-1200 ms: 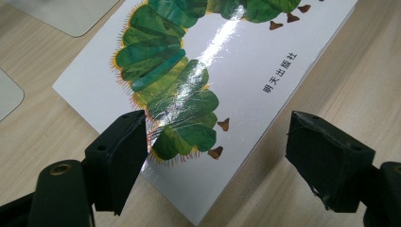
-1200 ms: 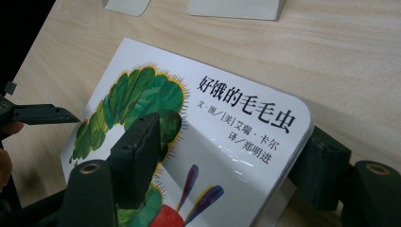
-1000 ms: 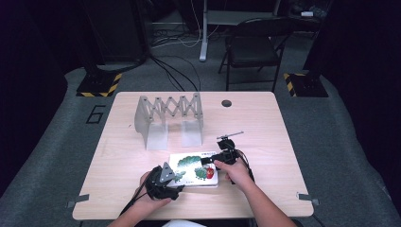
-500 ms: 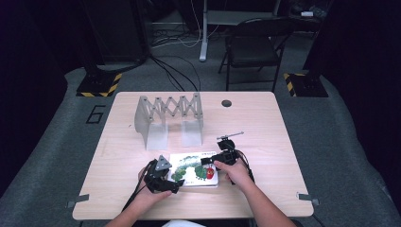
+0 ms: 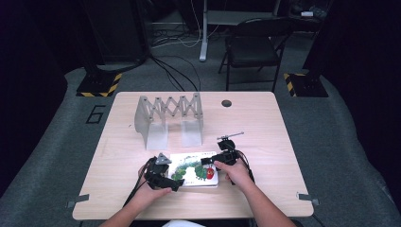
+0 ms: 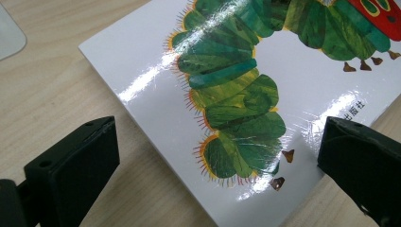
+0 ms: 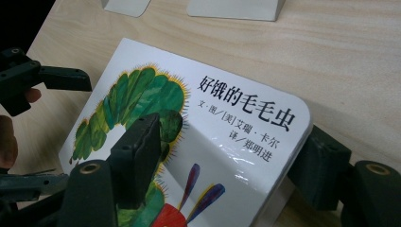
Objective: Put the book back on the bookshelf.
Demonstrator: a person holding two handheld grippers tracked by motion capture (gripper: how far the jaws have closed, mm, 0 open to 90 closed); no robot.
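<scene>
White caterpillar board book [image 5: 194, 168], closed, cover up, flat on table's near edge, w/ Chinese title.

Far half of table [image 5: 255, 118]: bare wood right of the folding rack [image 5: 168, 118], apart from a small dark disc [image 5: 226, 103].
Near edge: book [image 5: 196, 168] lies flat, a gripper at each side.
Behind book: rack feet stand close.
</scene>
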